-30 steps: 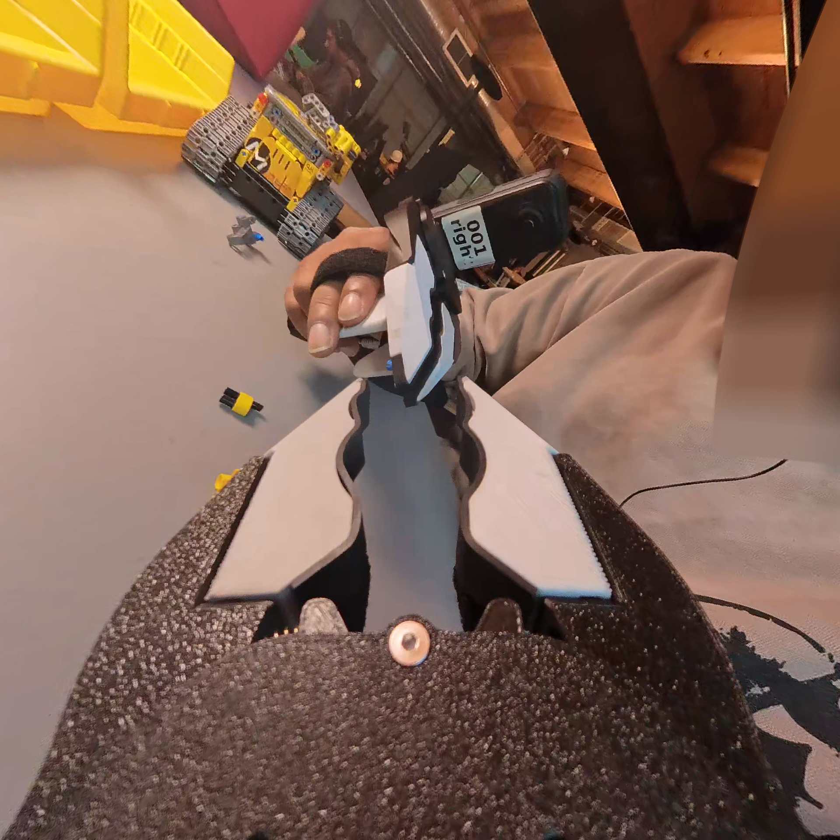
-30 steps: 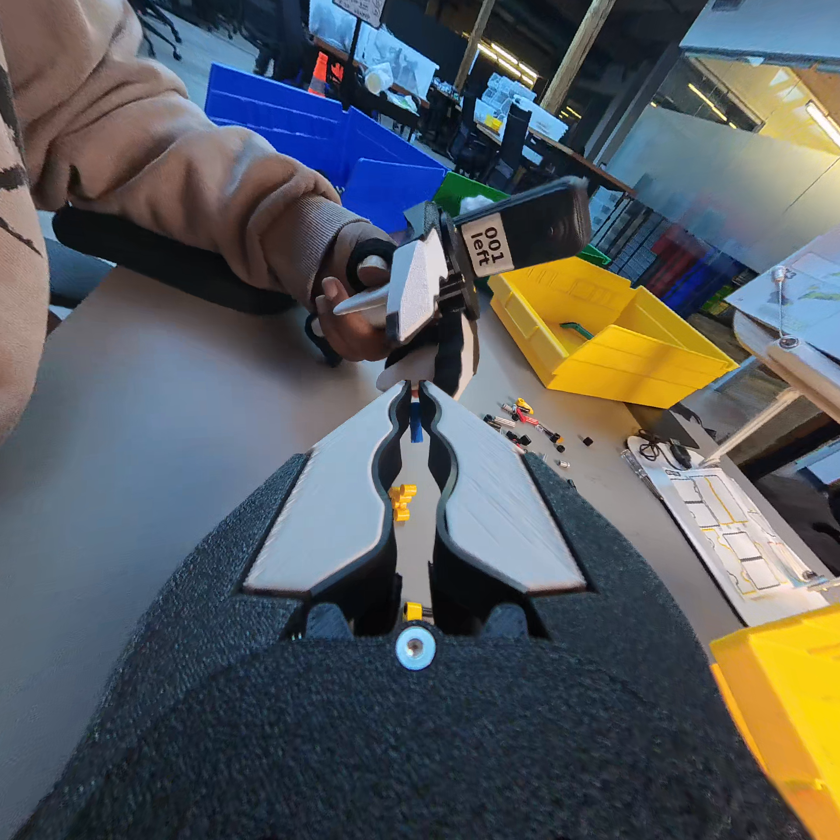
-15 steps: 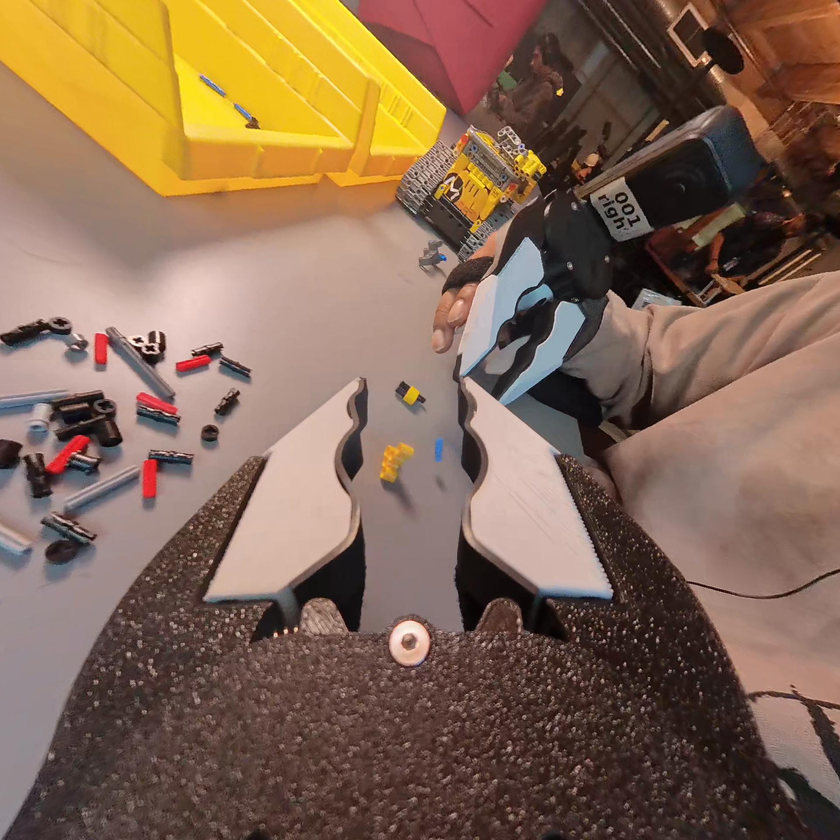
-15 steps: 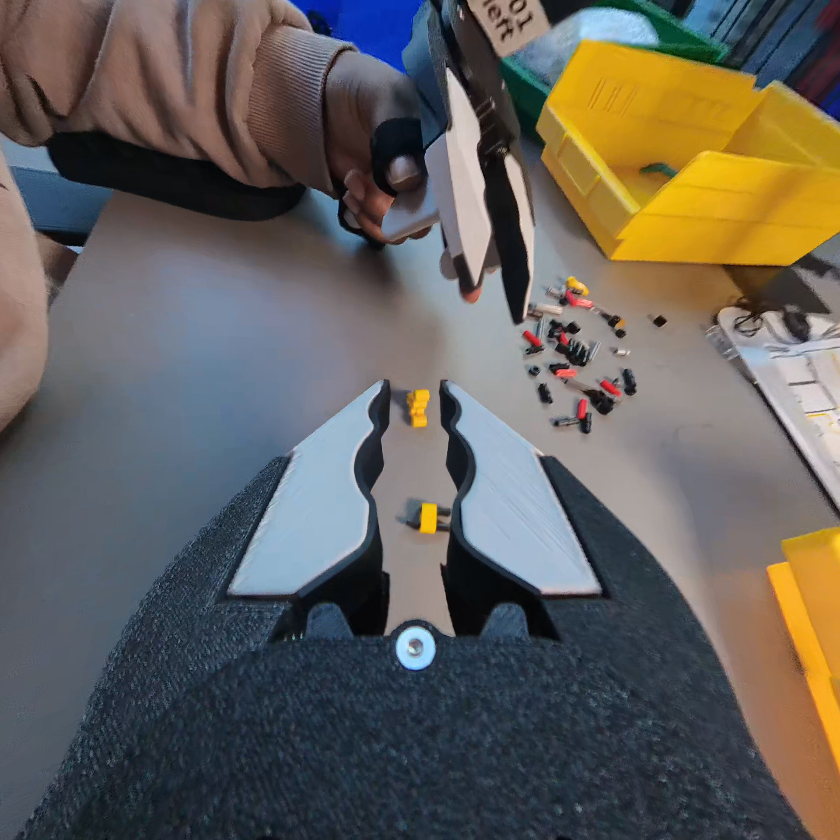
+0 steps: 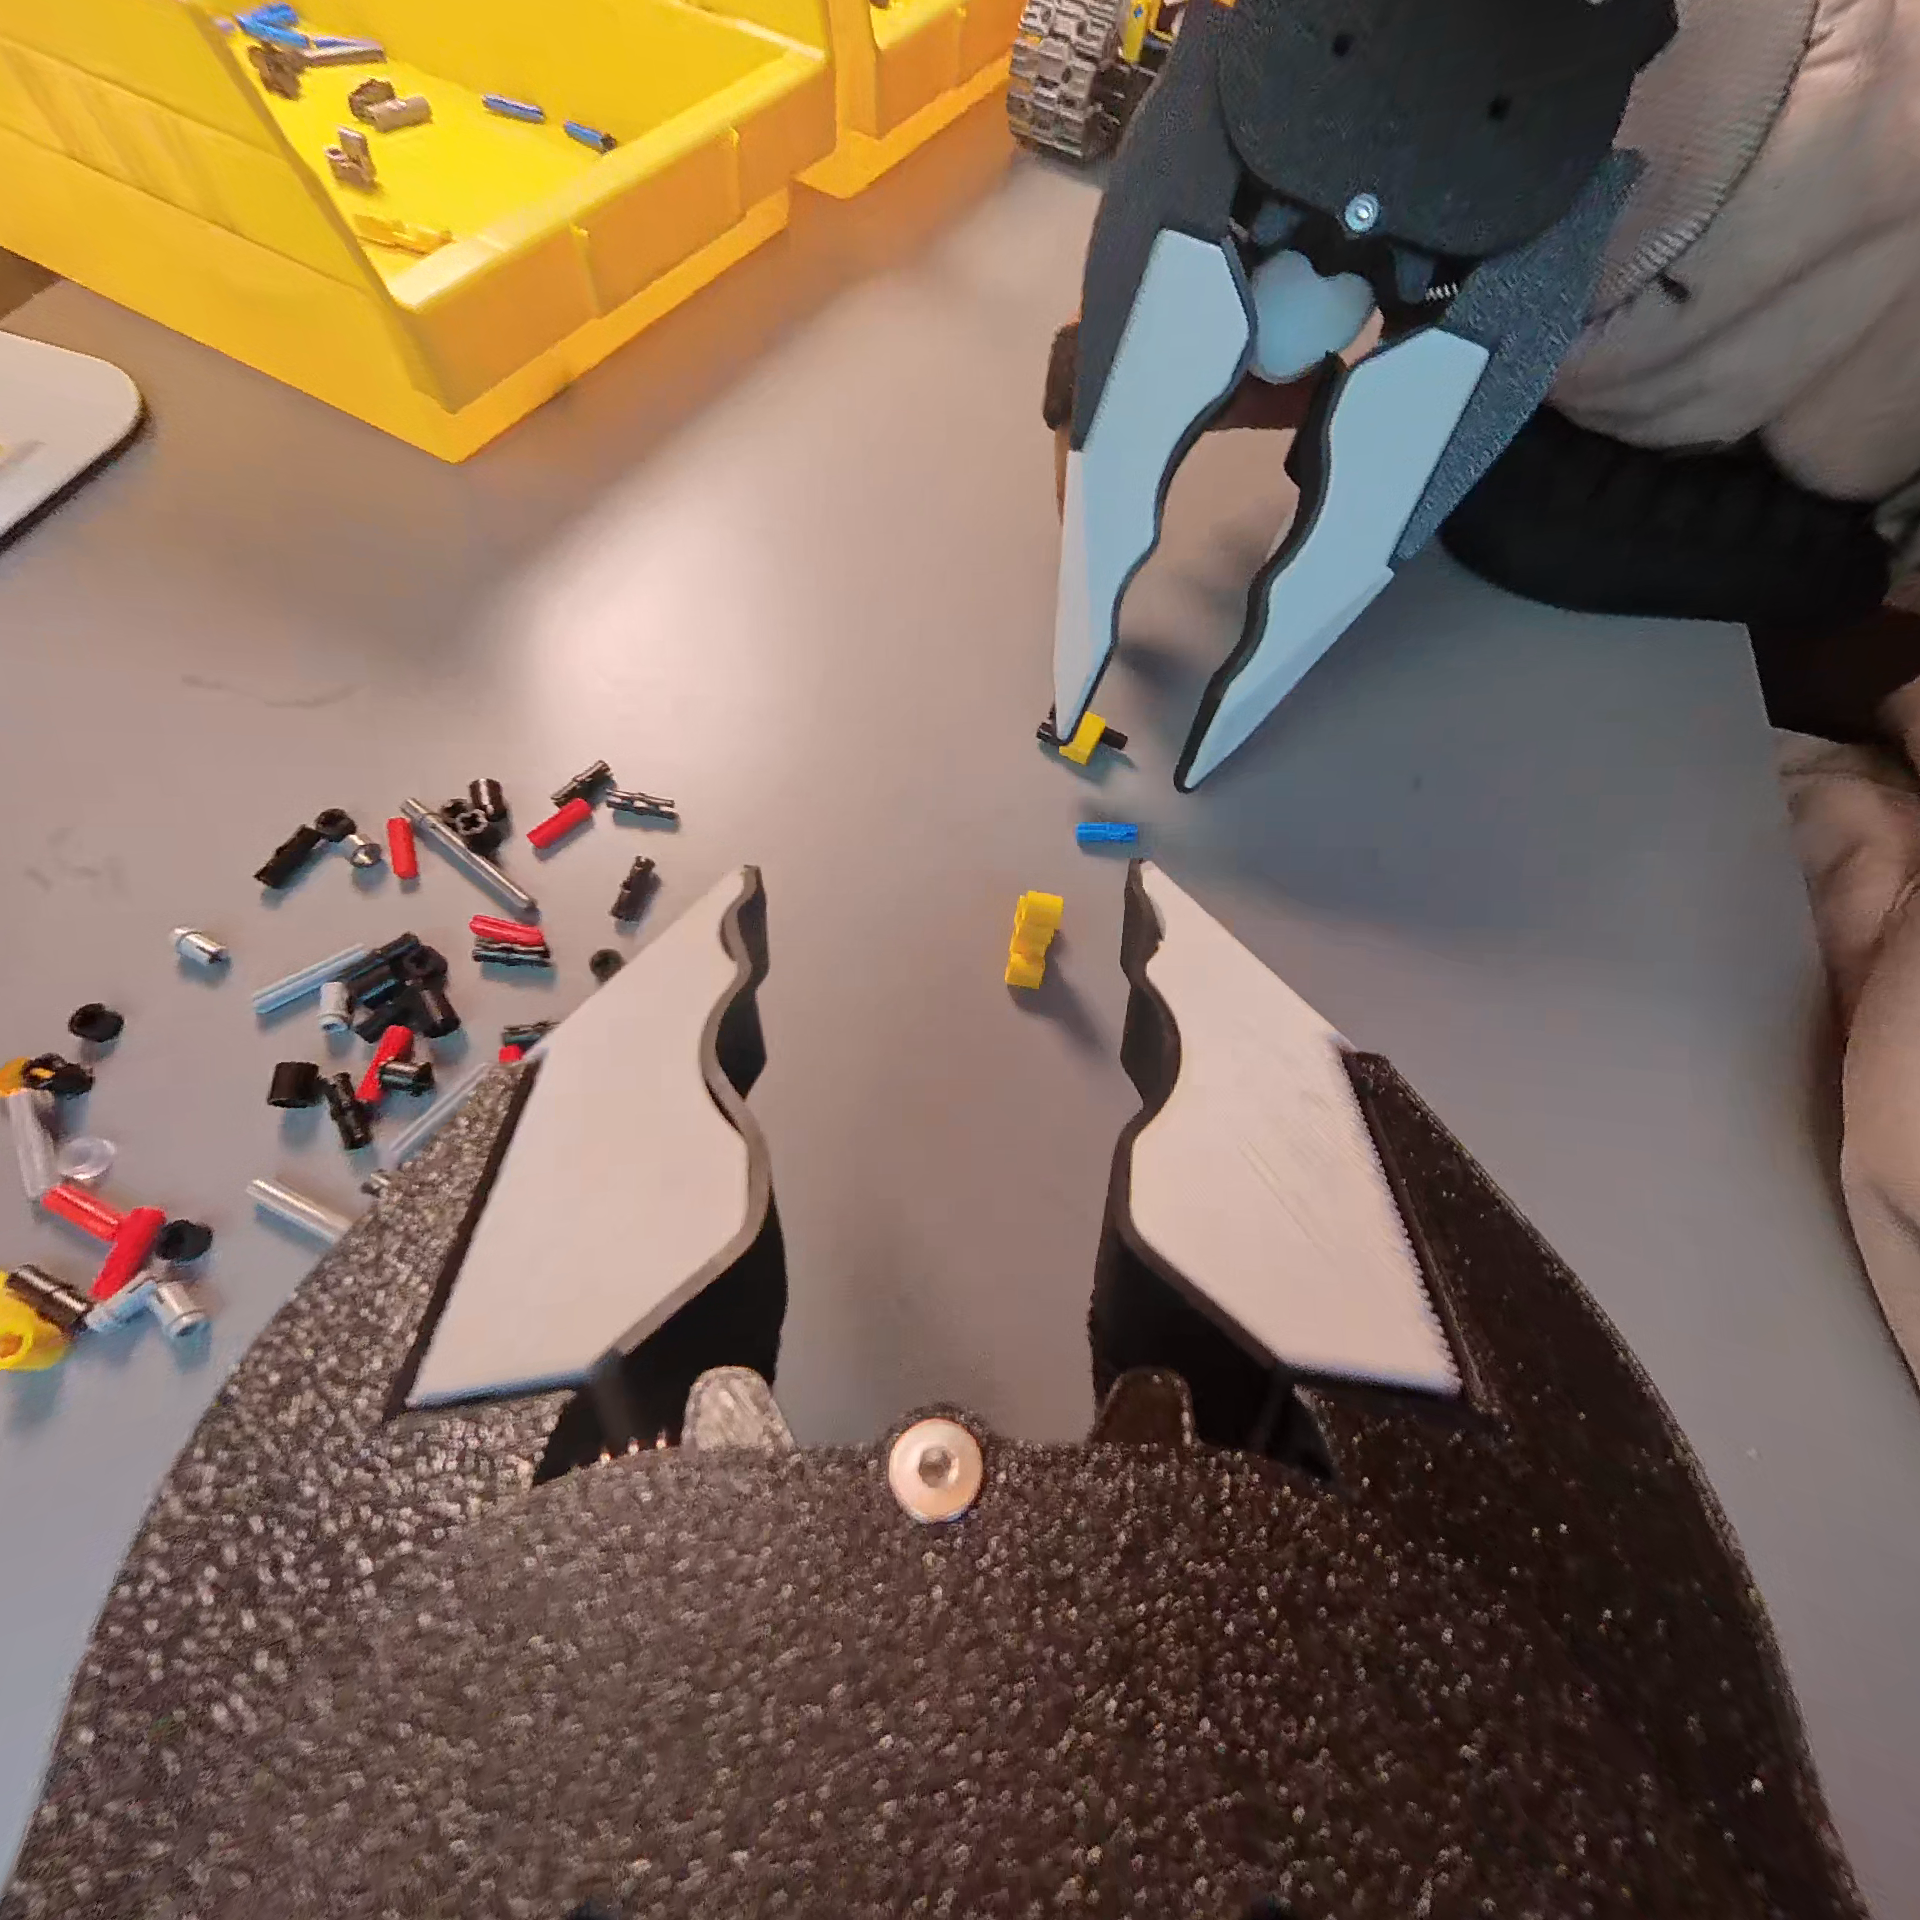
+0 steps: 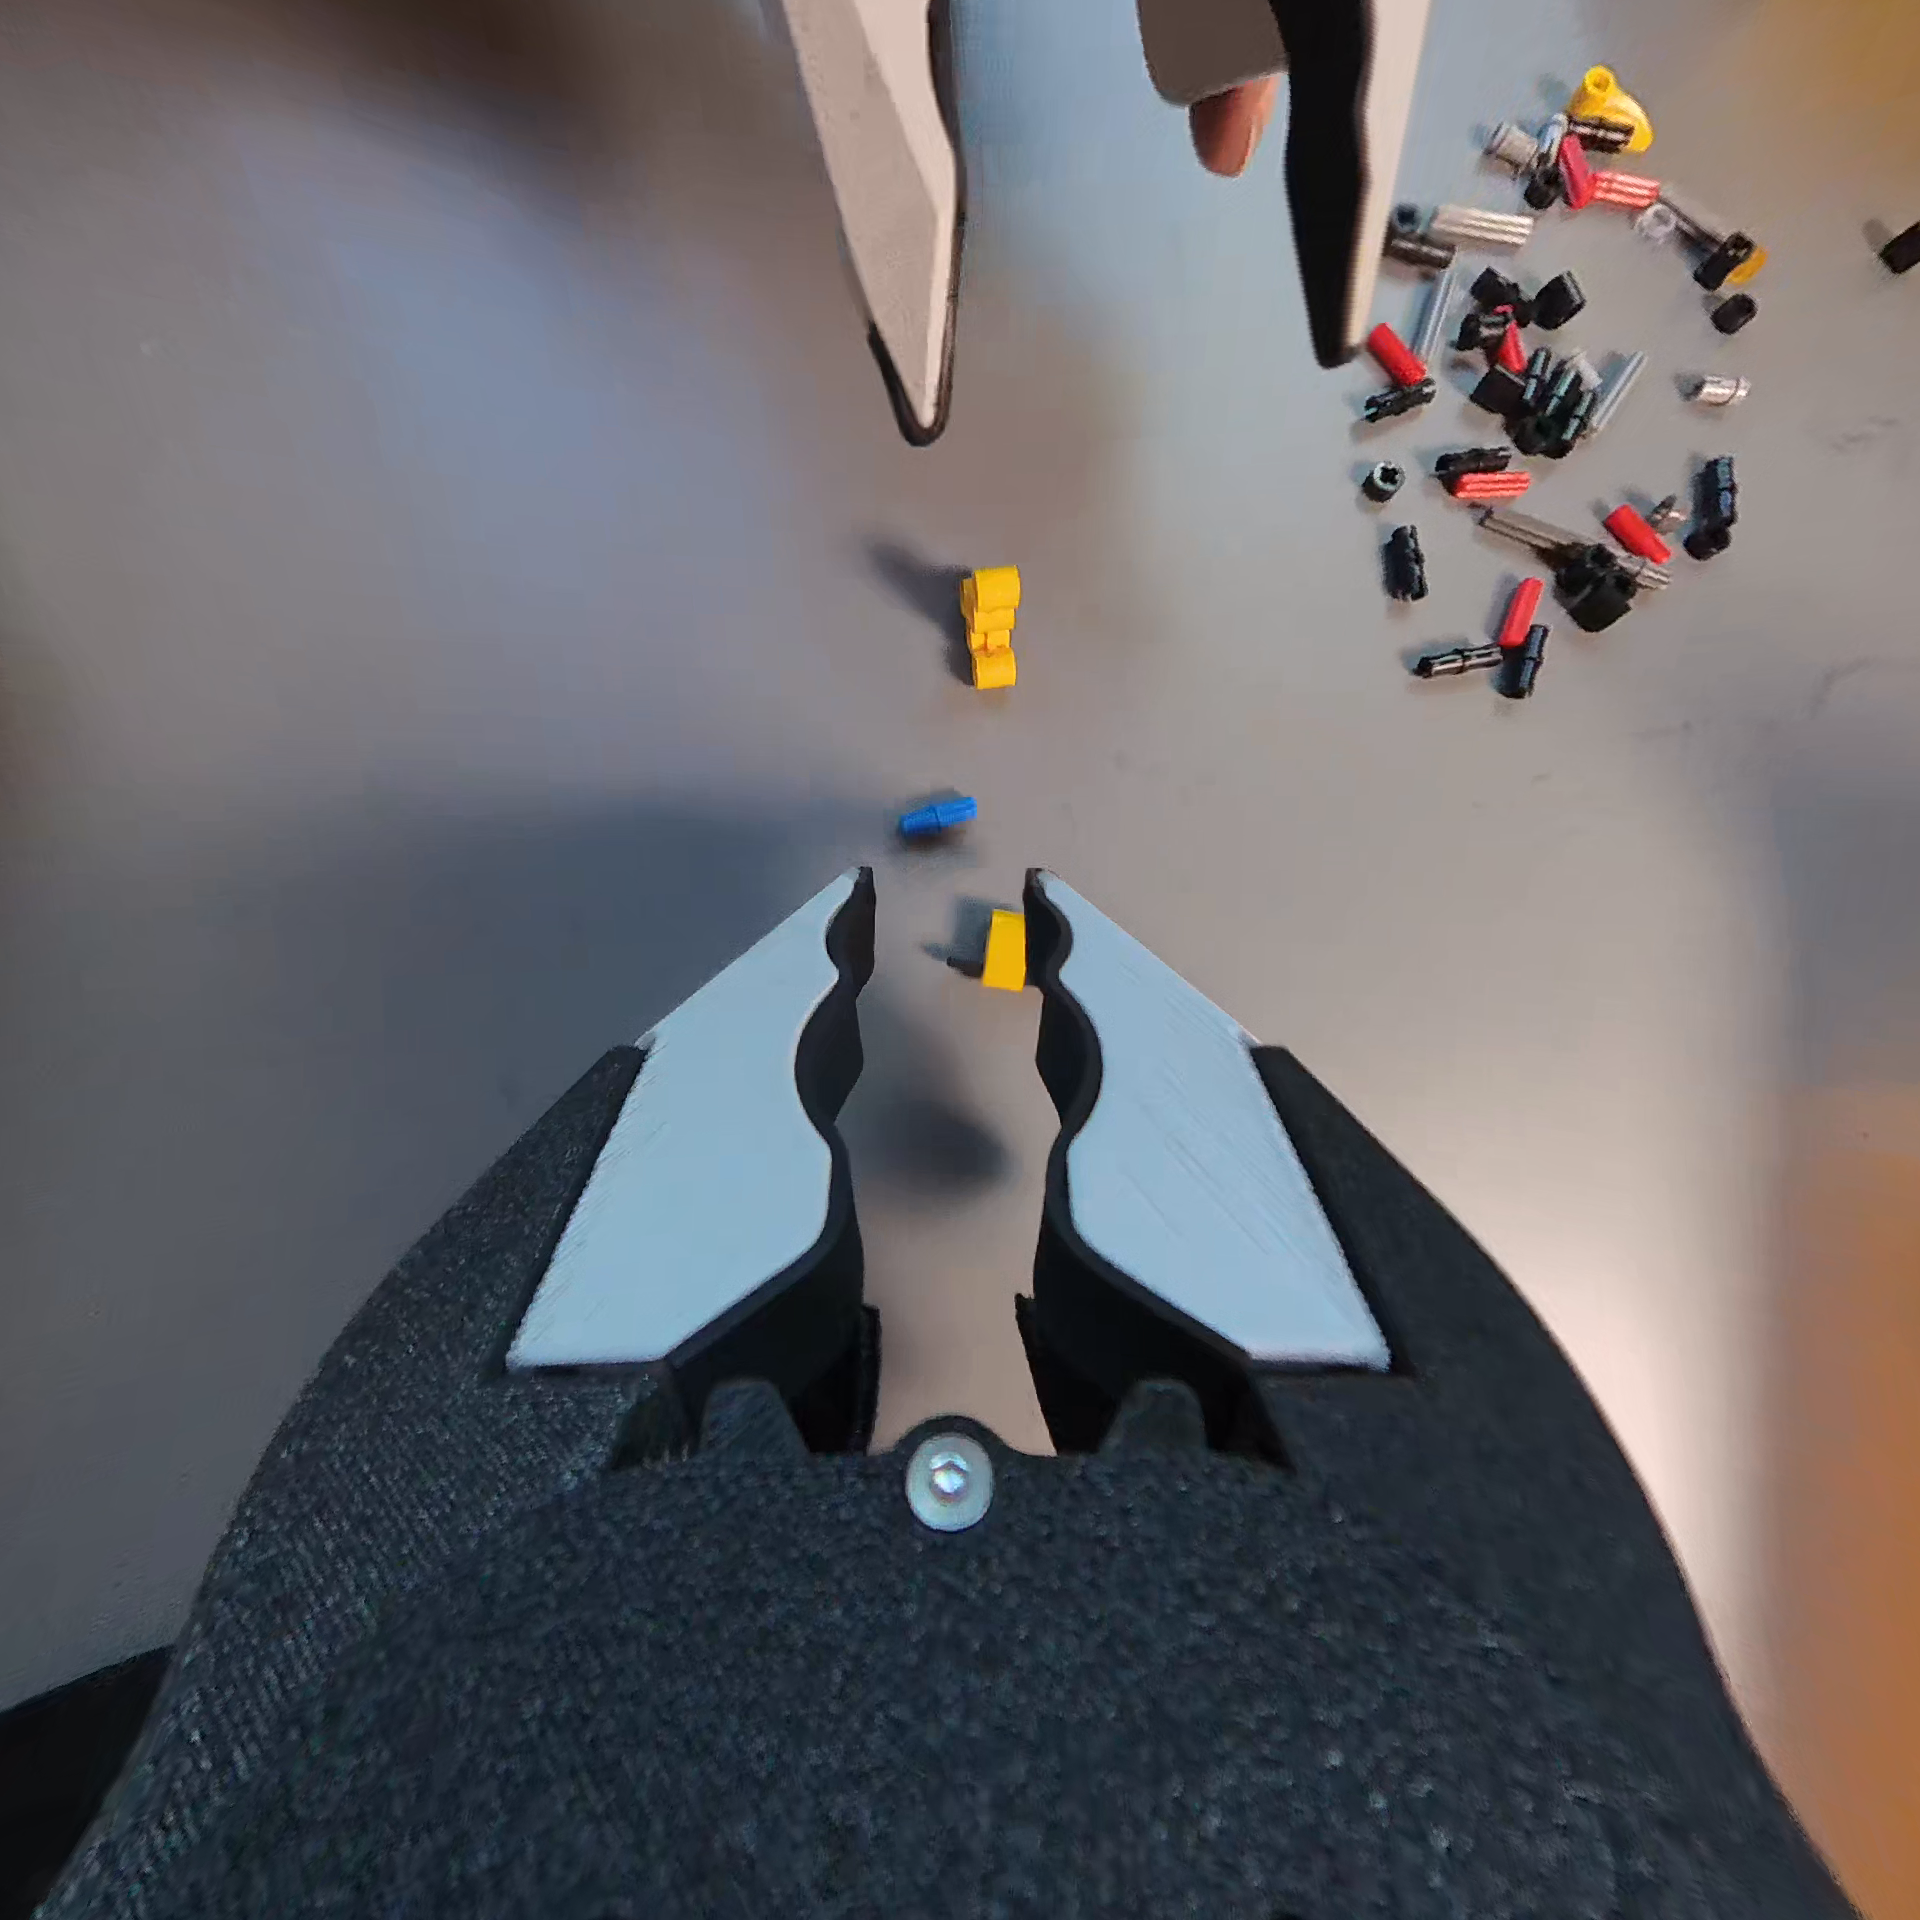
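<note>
Yellow bush on a black pin (image 6: 1000,948): lying on the grey table (image 6: 416,623), between the fingertips of the right gripper (image 6: 948,881), against the inner face of the finger at 3 o'clock; the other finger stands clear of it; jaws moderately spread, holding nothing; tips down at the table surface, apparently so the piece sits inside the gap. In the left wrist view the same piece (image 5: 1083,736) shows touching one tip of the right gripper (image 5: 1127,748).

Blue pin (image 6: 937,816): loose on the table, just beyond the right gripper's tips at 12 o'clock, apart from both grippers.

Yellow stacked piece (image 6: 990,627): farther out at 12 o'clock, lying free; in the left wrist view it (image 5: 1032,937) sits just beside the tip of the finger at 3 o'clock, untouched.

Left gripper (image 5: 943,883): jaws wide, empty, hovering over the table, pointed toward the right gripper.

Scatter of small parts (image 5: 364,1018): black, red and grey pins and axles; at 9 o'clock of the left gripper, well apart from the three loose pieces.

Yellow bin (image 5: 468,208): at 11 o'clock, a few small parts inside; a tracked yellow model (image 5: 1070,73) at 12 o'clock, partly hidden.
</note>
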### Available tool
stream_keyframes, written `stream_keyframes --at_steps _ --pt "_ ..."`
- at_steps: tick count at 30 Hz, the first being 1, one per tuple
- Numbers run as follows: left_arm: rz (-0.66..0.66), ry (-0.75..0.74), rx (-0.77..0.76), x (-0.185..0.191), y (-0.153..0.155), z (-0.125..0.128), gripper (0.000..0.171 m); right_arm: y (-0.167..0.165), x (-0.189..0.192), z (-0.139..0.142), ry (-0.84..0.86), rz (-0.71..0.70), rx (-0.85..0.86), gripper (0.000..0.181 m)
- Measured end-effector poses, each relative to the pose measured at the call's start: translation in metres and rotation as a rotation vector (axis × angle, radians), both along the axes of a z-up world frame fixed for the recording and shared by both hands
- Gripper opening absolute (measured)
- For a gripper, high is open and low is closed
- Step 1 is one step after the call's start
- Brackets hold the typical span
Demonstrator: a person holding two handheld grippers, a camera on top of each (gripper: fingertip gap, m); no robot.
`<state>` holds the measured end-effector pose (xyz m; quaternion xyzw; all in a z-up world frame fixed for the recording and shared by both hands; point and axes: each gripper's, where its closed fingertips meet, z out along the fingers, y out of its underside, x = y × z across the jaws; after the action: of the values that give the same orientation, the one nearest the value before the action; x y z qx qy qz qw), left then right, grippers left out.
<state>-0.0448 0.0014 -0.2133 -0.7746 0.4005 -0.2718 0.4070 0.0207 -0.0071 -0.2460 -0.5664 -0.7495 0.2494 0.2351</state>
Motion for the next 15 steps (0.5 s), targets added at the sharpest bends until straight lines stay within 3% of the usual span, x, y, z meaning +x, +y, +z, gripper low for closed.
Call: stream_keyframes --at_steps 8,15 --pt "-0.086 0.184 -0.040 0.008 -0.016 -0.037 0.048 -0.011 -0.015 -0.005 -0.011 -0.010 -0.070 0.026" --pt "-0.090 0.231 0.001 0.019 -0.018 -0.044 0.026 -0.013 -0.029 -0.009 -0.071 -0.025 -0.101 0.027"
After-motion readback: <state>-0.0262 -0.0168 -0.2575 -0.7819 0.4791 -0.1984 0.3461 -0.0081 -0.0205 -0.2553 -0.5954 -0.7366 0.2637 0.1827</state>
